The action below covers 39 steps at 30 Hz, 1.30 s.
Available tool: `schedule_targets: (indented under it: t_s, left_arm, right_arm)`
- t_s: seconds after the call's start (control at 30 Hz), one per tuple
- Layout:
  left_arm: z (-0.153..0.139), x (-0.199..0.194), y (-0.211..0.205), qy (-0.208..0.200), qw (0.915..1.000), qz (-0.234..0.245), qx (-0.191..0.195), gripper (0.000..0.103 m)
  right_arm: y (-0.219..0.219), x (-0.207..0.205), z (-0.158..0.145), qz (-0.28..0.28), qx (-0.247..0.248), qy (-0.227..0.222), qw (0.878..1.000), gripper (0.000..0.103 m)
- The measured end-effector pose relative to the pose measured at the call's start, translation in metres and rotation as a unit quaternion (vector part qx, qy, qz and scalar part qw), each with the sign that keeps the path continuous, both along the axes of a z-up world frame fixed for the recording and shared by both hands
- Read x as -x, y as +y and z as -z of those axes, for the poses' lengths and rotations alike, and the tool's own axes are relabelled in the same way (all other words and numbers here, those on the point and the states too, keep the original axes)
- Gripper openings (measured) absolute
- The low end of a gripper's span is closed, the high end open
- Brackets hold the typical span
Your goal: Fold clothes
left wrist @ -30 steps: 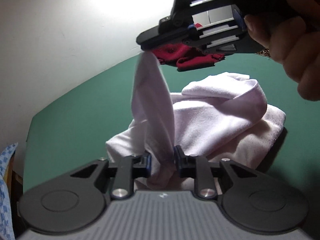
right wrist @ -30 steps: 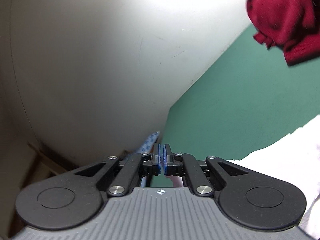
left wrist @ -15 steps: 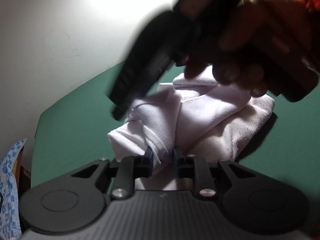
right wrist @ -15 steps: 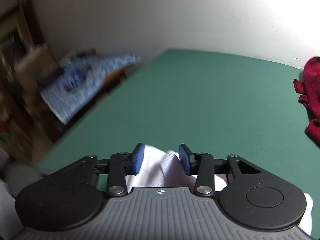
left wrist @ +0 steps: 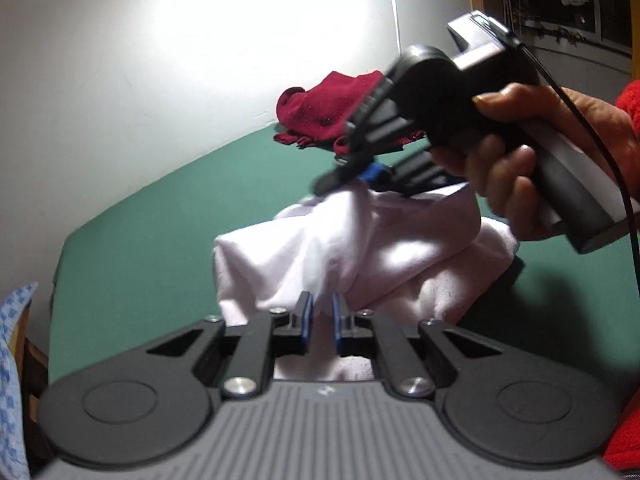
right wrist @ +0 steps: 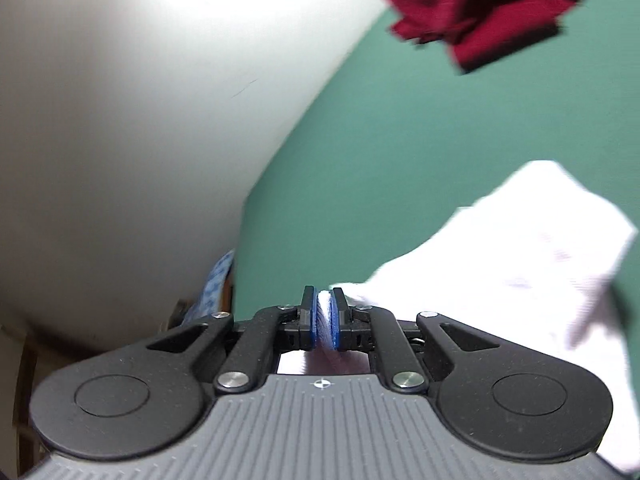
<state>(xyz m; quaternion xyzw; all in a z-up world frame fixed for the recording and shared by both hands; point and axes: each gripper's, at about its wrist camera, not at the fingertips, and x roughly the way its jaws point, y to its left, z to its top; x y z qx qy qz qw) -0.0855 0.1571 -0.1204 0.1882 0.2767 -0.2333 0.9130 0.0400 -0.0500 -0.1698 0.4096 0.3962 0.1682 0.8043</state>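
A plain white wall point(left wrist: 168, 80) stands behind the bench point(left wrist: 152, 236), which has a green top. A strong patch of light point(left wrist: 280, 12) falls on the wall. At the upper right there is a dark window point(left wrist: 568, 4) with a wooden frame. A blue checked cloth point(left wrist: 12, 360) hangs beside the left end of the bench.

A crumpled white garment point(left wrist: 360, 248) lies bunched on green table point(left wrist: 160, 232), dark red garment point(left wrist: 332, 112) behind.
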Motion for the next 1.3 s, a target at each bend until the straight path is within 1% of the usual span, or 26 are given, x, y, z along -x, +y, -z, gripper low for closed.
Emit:
schedule_targets:
  t_s: [0.07, 0.13, 0.2, 0.27, 0.3, 0.33, 0.4, 0.43, 0.5, 0.57, 0.63, 0.67, 0.7, 0.73, 0.77, 0.8, 0.83, 0.93, 0.97, 1.03, 1.07, 1.1, 1.13, 1.2, 1.27, 1.3]
  left_arm:
    - [-0.012, -0.006, 0.009, -0.012, 0.9999, 0.011, 0.005, 0.028]
    - [-0.025, -0.017, 0.019, -0.018, 0.9994, 0.024, 0.019, 0.035]
    - [-0.038, -0.031, 0.035, -0.015, 0.9981, 0.035, 0.049, 0.061]
    - [-0.039, -0.052, 0.041, -0.002, 0.9968, 0.038, 0.071, 0.072]
    - [-0.033, -0.067, 0.044, 0.024, 0.9957, 0.040, 0.080, 0.069]
    - [-0.025, -0.083, 0.048, 0.055, 0.9936, 0.043, 0.089, 0.069]
    - [-0.010, -0.109, 0.051, 0.120, 0.9850, 0.049, 0.114, 0.063]
    - [-0.002, -0.115, 0.052, 0.138, 0.9802, 0.053, 0.131, 0.063]
    - [0.011, -0.125, 0.055, 0.170, 0.9692, 0.062, 0.167, 0.063]
    - [0.019, -0.132, 0.061, 0.194, 0.9550, 0.068, 0.213, 0.064]
    - [0.022, -0.138, 0.069, 0.208, 0.9439, 0.057, 0.250, 0.063]
    - [0.021, -0.138, 0.071, 0.210, 0.9431, 0.047, 0.254, 0.051]
    - [0.020, -0.136, 0.069, 0.206, 0.9468, 0.038, 0.244, 0.037]
    - [0.018, -0.133, 0.067, 0.201, 0.9514, 0.029, 0.232, 0.031]
    - [0.016, -0.128, 0.063, 0.191, 0.9567, 0.028, 0.218, 0.024]
    - [0.014, -0.121, 0.059, 0.181, 0.9616, 0.028, 0.205, 0.021]
    - [0.011, -0.114, 0.056, 0.170, 0.9662, 0.028, 0.191, 0.019]
    - [0.007, -0.096, 0.045, 0.147, 0.9763, 0.025, 0.157, 0.016]
    - [0.005, -0.091, 0.043, 0.140, 0.9788, 0.021, 0.148, 0.015]
    - [0.000, -0.082, 0.040, 0.125, 0.9828, 0.014, 0.136, 0.015]
    - [-0.002, -0.078, 0.038, 0.118, 0.9843, 0.012, 0.131, 0.015]
    - [-0.004, -0.075, 0.036, 0.112, 0.9856, 0.011, 0.126, 0.015]
    - [-0.006, -0.071, 0.034, 0.105, 0.9869, 0.009, 0.122, 0.015]
    - [-0.010, -0.065, 0.030, 0.097, 0.9882, 0.007, 0.118, 0.013]
    - [-0.012, -0.056, 0.023, 0.084, 0.9905, 0.009, 0.108, 0.011]
    - [-0.013, -0.051, 0.020, 0.078, 0.9913, 0.015, 0.105, 0.008]
  right_arm:
    - [-0.002, 0.008, -0.004, -0.002, 0.025, -0.013, 1.000, 0.007]
    - [0.003, 0.014, -0.013, -0.019, 0.038, -0.037, 0.998, 0.007]
    - [0.011, 0.020, -0.021, -0.042, 0.054, -0.061, 0.996, 0.007]
    - [0.014, 0.028, -0.028, -0.066, 0.074, -0.083, 0.992, 0.007]
    - [0.016, 0.031, -0.031, -0.075, 0.080, -0.092, 0.990, 0.007]
    - [0.019, 0.033, -0.034, -0.082, 0.082, -0.099, 0.988, 0.007]
    - [0.018, 0.036, -0.038, -0.094, 0.086, -0.113, 0.985, 0.007]
    - [0.016, 0.037, -0.040, -0.100, 0.089, -0.118, 0.984, 0.007]
    - [0.012, 0.040, -0.042, -0.113, 0.099, -0.126, 0.981, 0.007]
    - [0.012, 0.045, -0.041, -0.125, 0.110, -0.134, 0.977, 0.007]
    - [0.012, 0.046, -0.040, -0.133, 0.116, -0.137, 0.975, 0.007]
    - [0.011, 0.047, -0.039, -0.135, 0.117, -0.137, 0.974, 0.007]
    - [0.010, 0.047, -0.039, -0.135, 0.118, -0.137, 0.974, 0.007]
    - [0.009, 0.047, -0.039, -0.134, 0.119, -0.138, 0.974, 0.007]
    - [0.008, 0.047, -0.038, -0.132, 0.120, -0.139, 0.974, 0.005]
    - [0.010, 0.045, -0.039, -0.137, 0.129, -0.142, 0.972, 0.005]
    - [0.016, 0.043, -0.039, -0.149, 0.148, -0.148, 0.966, 0.005]
    - [0.033, 0.035, -0.040, -0.185, 0.205, -0.167, 0.947, 0.005]
    - [0.039, 0.033, -0.041, -0.197, 0.223, -0.173, 0.939, 0.006]
    - [0.050, 0.028, -0.042, -0.220, 0.260, -0.184, 0.922, 0.013]
    - [0.056, 0.025, -0.042, -0.231, 0.278, -0.190, 0.913, 0.013]
    - [0.062, 0.023, -0.043, -0.243, 0.296, -0.195, 0.903, 0.020]
    - [0.067, 0.021, -0.043, -0.254, 0.314, -0.201, 0.893, 0.030]
    - [0.079, 0.016, -0.044, -0.276, 0.349, -0.211, 0.870, 0.037]
    - [0.090, 0.011, -0.045, -0.297, 0.384, -0.221, 0.846, 0.037]
    - [0.096, 0.008, -0.046, -0.307, 0.400, -0.226, 0.833, 0.035]
